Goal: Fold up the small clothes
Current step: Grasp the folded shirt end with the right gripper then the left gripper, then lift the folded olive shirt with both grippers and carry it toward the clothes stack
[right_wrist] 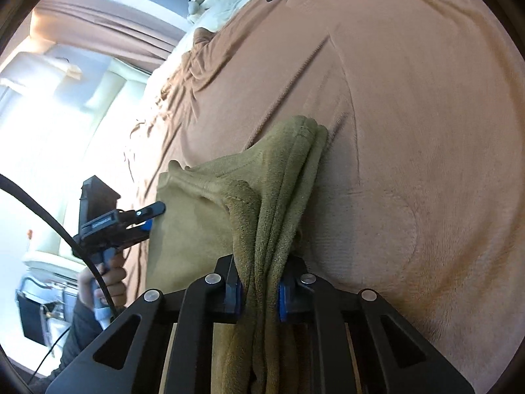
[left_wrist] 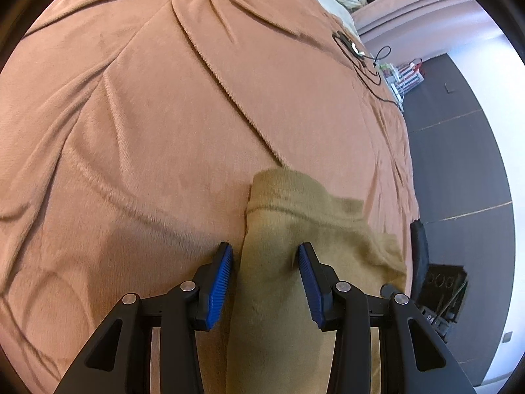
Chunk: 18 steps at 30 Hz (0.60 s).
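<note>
Olive garment (right_wrist: 262, 197) bunched and pinched in right gripper (right_wrist: 259, 295); left gripper (left_wrist: 265, 282) spread wide astride its flat edge, over tan blanket (left_wrist: 147, 115). Black cable (left_wrist: 370, 65) far off.

garment (right_wrist: 282, 177) olive-khaki, plain fleece. bed blanket (left_wrist: 147, 98) plain tan-brown, plush. both claws black with blue ribbed pads (left_wrist: 221, 282). floor (left_wrist: 459, 151) dark grey, pale seams. pillow (right_wrist: 226, 6) cream. cable (left_wrist: 370, 65) black.
</note>
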Each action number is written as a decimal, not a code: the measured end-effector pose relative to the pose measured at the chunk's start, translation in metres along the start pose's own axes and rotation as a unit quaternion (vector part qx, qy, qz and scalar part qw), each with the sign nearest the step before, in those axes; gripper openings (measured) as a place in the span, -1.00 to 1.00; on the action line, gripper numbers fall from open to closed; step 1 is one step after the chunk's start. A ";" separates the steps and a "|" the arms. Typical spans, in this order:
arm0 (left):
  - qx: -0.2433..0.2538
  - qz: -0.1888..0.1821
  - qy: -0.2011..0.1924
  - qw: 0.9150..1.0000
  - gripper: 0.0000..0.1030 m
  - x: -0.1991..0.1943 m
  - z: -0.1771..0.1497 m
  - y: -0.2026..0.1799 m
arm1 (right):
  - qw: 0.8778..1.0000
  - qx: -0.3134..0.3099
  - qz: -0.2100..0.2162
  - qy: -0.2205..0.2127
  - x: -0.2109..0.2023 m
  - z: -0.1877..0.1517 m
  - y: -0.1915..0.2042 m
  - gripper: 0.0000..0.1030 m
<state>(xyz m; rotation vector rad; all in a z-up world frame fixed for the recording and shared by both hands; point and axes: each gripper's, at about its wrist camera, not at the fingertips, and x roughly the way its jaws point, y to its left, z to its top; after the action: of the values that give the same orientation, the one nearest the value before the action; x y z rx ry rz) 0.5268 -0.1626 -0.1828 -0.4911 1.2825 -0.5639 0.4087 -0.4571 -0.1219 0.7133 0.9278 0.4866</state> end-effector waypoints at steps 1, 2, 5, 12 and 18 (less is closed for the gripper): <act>-0.004 -0.004 -0.001 1.000 -0.16 0.002 0.002 0.001 | 1.000 0.008 0.011 0.000 -0.001 -0.001 -0.005 -0.78; -0.007 -0.006 0.000 1.000 -0.16 0.003 0.004 0.001 | 1.000 0.014 0.019 -0.001 -0.002 -0.001 -0.009 -0.78; -0.010 -0.007 0.003 1.000 -0.18 0.010 0.011 0.000 | 0.999 0.021 0.026 0.000 -0.004 -0.003 -0.016 -0.78; -0.001 0.005 -0.009 1.000 -0.84 0.001 0.010 -0.013 | 1.000 0.002 0.011 -0.003 -0.013 -0.002 -0.004 -0.78; 0.026 -0.006 -0.038 0.999 -0.86 -0.029 0.008 -0.034 | 1.000 -0.024 0.006 -0.016 -0.026 -0.006 0.016 -0.78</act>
<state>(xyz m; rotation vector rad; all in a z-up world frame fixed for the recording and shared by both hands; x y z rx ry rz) 0.5253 -0.1698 -0.1376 -0.4728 1.1904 -0.5816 0.3886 -0.4616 -0.0985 0.6814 0.8804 0.5056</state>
